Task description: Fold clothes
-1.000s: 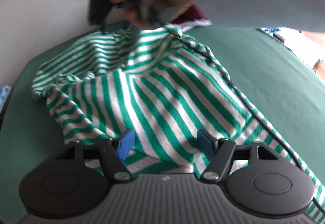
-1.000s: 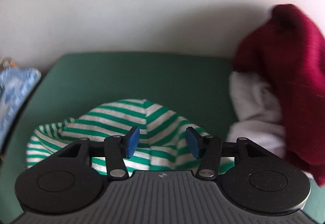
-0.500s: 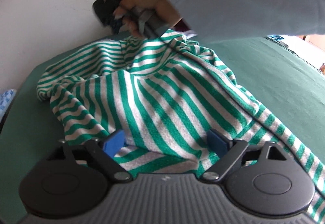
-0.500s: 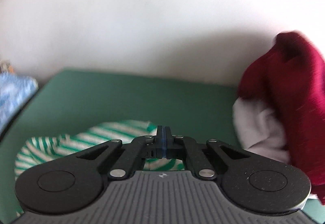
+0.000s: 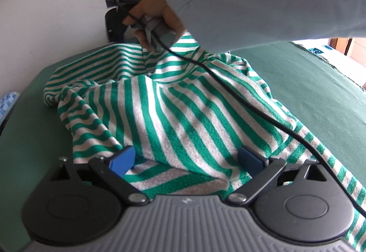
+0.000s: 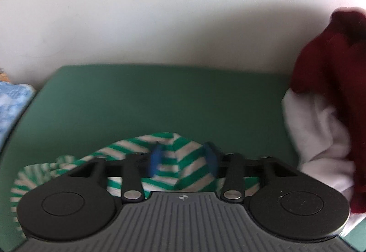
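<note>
You are keeping the left tongs spread wide over the rumpled striped shirt mid-worktop, gripping nothing; right tongs half-parted around a fold. The cable is risking snagging cloth.

We see the striped shirt as fuzzy, napped knit cloth, green on off-white. Table cover is matt dark green fabric, smooth. Left gripper: matt black plastic arms, ribbed grey plastic body, shiny metal pivot screws, smooth blue pads. Right gripper same build. Maroon garment looks soft knit; white cloth under it fleecy. Cable is smooth black rubbery sheath. Wall matt, scuffed paint.
</note>
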Action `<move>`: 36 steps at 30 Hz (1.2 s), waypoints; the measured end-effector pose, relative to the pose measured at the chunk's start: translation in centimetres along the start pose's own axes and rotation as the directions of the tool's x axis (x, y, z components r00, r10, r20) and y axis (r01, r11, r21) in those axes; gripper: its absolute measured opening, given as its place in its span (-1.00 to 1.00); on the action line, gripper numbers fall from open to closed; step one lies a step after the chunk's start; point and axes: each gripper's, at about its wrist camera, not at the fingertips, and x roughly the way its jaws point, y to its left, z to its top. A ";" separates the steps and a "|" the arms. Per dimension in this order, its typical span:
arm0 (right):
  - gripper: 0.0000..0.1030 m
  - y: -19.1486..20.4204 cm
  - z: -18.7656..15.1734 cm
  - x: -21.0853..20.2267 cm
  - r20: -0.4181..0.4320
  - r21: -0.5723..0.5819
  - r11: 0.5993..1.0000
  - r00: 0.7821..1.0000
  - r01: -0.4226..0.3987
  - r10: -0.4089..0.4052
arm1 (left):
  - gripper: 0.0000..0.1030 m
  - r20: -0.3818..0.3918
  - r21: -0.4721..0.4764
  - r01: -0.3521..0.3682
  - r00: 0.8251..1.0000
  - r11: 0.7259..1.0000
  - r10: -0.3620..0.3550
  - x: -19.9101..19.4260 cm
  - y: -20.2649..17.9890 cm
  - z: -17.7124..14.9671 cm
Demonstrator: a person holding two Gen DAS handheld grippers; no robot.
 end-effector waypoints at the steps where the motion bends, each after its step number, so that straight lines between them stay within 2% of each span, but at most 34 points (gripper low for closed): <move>1: -0.95 0.1 0.1 -0.4 0.018 -0.012 1.000 1.000 0.003 -0.003 | 0.89 0.001 0.002 -0.002 1.000 1.000 0.002 0.0 0.0 -0.1; 4: -0.95 -0.4 1.4 -3.9 0.110 -0.013 0.999 0.993 -0.040 0.042 | 0.78 0.007 0.015 0.011 1.000 1.000 -0.012 -0.3 0.1 -0.1; 6: -0.95 -0.9 2.4 -6.6 0.154 -0.014 0.997 0.985 -0.077 0.078 | 0.50 0.019 0.033 0.027 0.999 0.999 -0.028 -1.3 0.5 0.8; 7: -0.95 -1.1 2.9 -8.0 0.177 -0.016 0.996 0.980 -0.085 0.087 | 0.50 0.030 0.035 0.028 0.999 0.999 -0.029 -1.9 0.8 1.6; 9: -0.95 -1.7 3.7 -10.3 0.200 -0.023 0.993 0.972 -0.118 0.121 | 0.35 0.082 0.033 0.006 0.997 0.999 -0.009 -3.0 2.1 4.3; 11: -0.95 -2.1 4.2 -11.9 0.208 -0.028 0.991 0.969 -0.129 0.132 | 0.34 0.137 0.014 -0.017 0.990 1.000 0.015 -3.1 3.5 7.4; 13: -0.95 -2.3 4.5 -13.2 0.211 -0.030 0.990 0.967 -0.141 0.145 | 0.26 0.151 0.006 -0.051 0.987 0.999 0.049 -1.5 4.4 10.1; 14: -0.95 -2.3 4.5 -13.9 0.215 -0.036 0.989 0.965 -0.143 0.148 | -0.02 0.149 -0.002 -0.065 0.987 0.998 0.065 -0.4 4.7 11.0; 15: -0.95 -2.2 4.5 -14.6 0.221 -0.043 0.989 0.964 -0.143 0.149 | -0.52 0.129 -0.020 -0.075 0.989 0.997 0.077 1.1 4.9 11.6; 16: -0.95 -2.1 4.4 -15.2 0.225 -0.046 0.988 0.962 -0.150 0.157 | -0.76 0.090 -0.037 -0.077 0.993 0.996 0.080 2.8 4.9 12.0; 17: -0.95 -2.3 4.4 -15.5 0.228 -0.050 0.986 0.960 -0.157 0.164 | -0.80 0.049 -0.049 -0.080 0.995 0.996 0.082 4.5 5.1 12.2; 18: -0.95 -2.5 4.4 -15.6 0.231 -0.055 0.985 0.958 -0.163 0.171 | -0.58 0.010 -0.060 -0.084 0.996 0.995 0.085 6.2 5.2 12.4; 19: -0.95 -2.7 4.4 -15.7 0.235 -0.061 0.984 0.956 -0.168 0.178 | -0.53 0.007 -0.068 -0.108 0.994 0.992 0.109 7.1 5.1 12.2; 20: -0.95 -2.8 4.4 -15.9 0.238 -0.066 0.982 0.953 -0.176 0.187 | -0.36 0.015 -0.076 -0.140 0.990 0.987 0.141 7.7 4.9 11.9; 21: -0.95 -2.9 4.3 -16.2 0.241 -0.072 0.980 0.950 -0.185 0.197 | 0.00 0.023 -0.084 -0.171 0.985 0.982 0.173 8.3 4.7 11.6; 23: -0.95 -2.5 4.1 -16.0 0.250 -0.085 0.976 0.944 -0.199 0.214 | 0.40 0.048 -0.057 -0.248 0.967 0.967 0.251 9.4 3.9 11.4; 25: -0.95 -2.3 4.0 -16.4 0.253 -0.093 0.972 0.939 -0.214 0.231 | 0.45 0.045 -0.012 -0.264 0.963 0.964 0.265 10.4 2.7 11.2; 28: -0.95 -2.2 3.7 -17.1 0.260 -0.095 0.967 0.932 -0.237 0.254 | 0.31 0.021 0.021 -0.265 0.964 0.964 0.265 11.6 1.7 11.1; 29: -0.95 -2.2 3.5 -17.3 0.262 -0.094 0.965 0.930 -0.243 0.259 | 0.04 0.010 0.024 -0.264 0.965 0.964 0.263 12.0 1.6 11.1; 30: -0.95 -2.2 3.4 -17.4 0.263 -0.093 0.964 0.928 -0.248 0.264 | -0.38 0.001 0.016 -0.260 0.966 0.965 0.260 11.9 1.4 11.0; 32: -0.95 -2.2 3.2 -17.6 0.267 -0.092 0.962 0.924 -0.258 0.273 | -0.80 -0.012 -0.013 -0.249 0.969 0.968 0.249 11.8 1.6 10.8; 34: -0.95 -2.3 3.0 -17.8 0.278 -0.095 0.963 0.922 -0.254 0.270 | -0.90 0.003 -0.052 -0.252 0.968 0.966 0.253 11.2 1.9 10.7; 36: -0.95 -2.8 3.0 -17.9 0.292 -0.088 0.964 0.919 -0.250 0.265 | -0.91 0.042 -0.094 -0.252 0.966 0.963 0.256 9.7 2.0 10.6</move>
